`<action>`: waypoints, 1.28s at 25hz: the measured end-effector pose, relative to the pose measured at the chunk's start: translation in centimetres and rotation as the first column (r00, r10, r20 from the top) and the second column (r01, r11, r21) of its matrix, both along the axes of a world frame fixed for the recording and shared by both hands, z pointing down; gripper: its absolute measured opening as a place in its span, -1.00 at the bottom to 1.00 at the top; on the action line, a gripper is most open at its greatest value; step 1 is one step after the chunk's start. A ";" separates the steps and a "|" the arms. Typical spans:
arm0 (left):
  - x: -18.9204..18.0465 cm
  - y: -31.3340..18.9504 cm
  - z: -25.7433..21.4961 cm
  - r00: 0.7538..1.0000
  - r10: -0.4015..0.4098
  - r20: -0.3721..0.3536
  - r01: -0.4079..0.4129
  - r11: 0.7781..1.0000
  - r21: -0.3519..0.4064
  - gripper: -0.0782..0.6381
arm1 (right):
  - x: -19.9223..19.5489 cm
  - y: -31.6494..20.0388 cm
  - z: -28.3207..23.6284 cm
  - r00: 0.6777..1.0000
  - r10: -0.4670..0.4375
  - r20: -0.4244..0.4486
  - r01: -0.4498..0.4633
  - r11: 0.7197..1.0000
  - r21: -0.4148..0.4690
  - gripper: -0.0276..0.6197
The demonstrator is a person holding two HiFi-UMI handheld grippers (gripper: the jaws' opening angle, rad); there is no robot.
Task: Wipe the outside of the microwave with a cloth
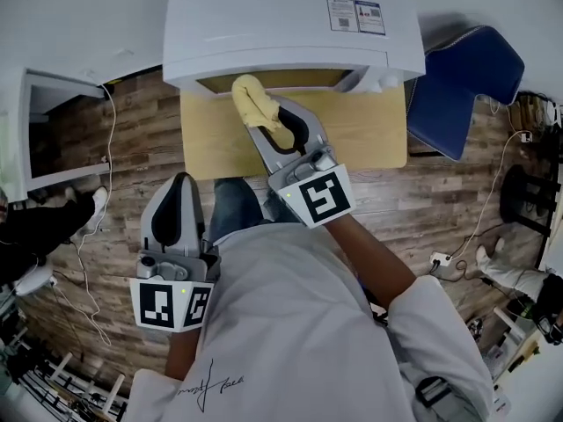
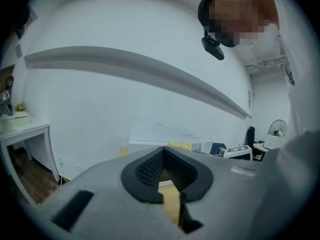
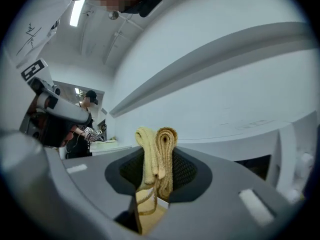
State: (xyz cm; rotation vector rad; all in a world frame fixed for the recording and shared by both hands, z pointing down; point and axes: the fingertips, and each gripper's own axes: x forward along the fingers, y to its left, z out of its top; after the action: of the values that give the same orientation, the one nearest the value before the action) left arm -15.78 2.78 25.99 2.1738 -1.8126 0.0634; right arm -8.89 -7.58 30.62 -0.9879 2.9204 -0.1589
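Observation:
A white microwave (image 1: 290,25) stands on a light wooden table (image 1: 369,134). My right gripper (image 1: 264,120) is shut on a folded yellow cloth (image 1: 253,102), which is up at the lower front edge of the microwave, left of its middle. In the right gripper view the cloth (image 3: 158,156) sticks up from between the jaws, with the microwave's front (image 3: 280,149) off to the right. My left gripper (image 1: 180,187) is held low and back near the person's left side, away from the table. Its pads (image 2: 150,171) meet with nothing between them. The microwave (image 2: 165,134) lies far ahead of it.
A blue padded chair (image 1: 462,82) stands right of the table. A white shelf unit (image 1: 44,130) is at the left, with cables on the wooden floor. A power strip (image 1: 440,260) and cords lie on the floor at the right.

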 end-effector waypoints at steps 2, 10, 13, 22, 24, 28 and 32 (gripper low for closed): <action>1.1 -0.3 0.2 0.999 0.033 -0.006 -0.033 0.999 0.002 -0.80 | 2.7 -0.5 0.5 0.998 0.057 -0.019 -0.057 0.998 -0.004 -0.55; 5.3 -1.6 0.6 0.990 0.141 -0.005 -0.141 0.990 0.022 -0.80 | 13.4 -2.3 2.7 0.954 0.289 -0.085 -0.292 0.956 -0.024 -0.55; 6.1 -1.8 0.4 0.987 0.162 0.005 -0.162 0.987 0.016 -0.80 | 17.7 -3.3 3.8 0.908 0.412 -0.079 -0.416 0.908 -0.047 -0.55; 7.3 -1.3 0.3 0.983 0.181 0.033 -0.181 0.983 -0.006 -0.80 | 27.9 -5.5 6.4 0.759 0.645 -0.090 -0.650 0.757 -0.060 -0.55; 7.1 -1.1 0.3 0.984 0.176 0.039 -0.175 0.984 -0.009 -0.80 | 28.6 -6.2 7.3 0.742 0.661 -0.107 -0.669 0.741 -0.061 -0.55; 6.6 -0.6 0.5 0.986 0.160 0.047 -0.160 0.987 -0.019 -0.80 | 29.0 -7.8 9.0 0.723 0.681 -0.119 -0.690 0.719 -0.079 -0.55; 6.2 -0.2 0.5 0.987 0.149 0.052 -0.148 0.989 -0.027 -0.80 | 28.8 -8.2 9.3 0.713 0.696 -0.090 -0.701 0.705 -0.102 -0.55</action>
State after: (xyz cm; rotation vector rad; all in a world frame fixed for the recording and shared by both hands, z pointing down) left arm -9.54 2.59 26.51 2.3088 -1.6654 0.1769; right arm 19.95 -15.81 39.94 -2.0571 2.3497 -0.2848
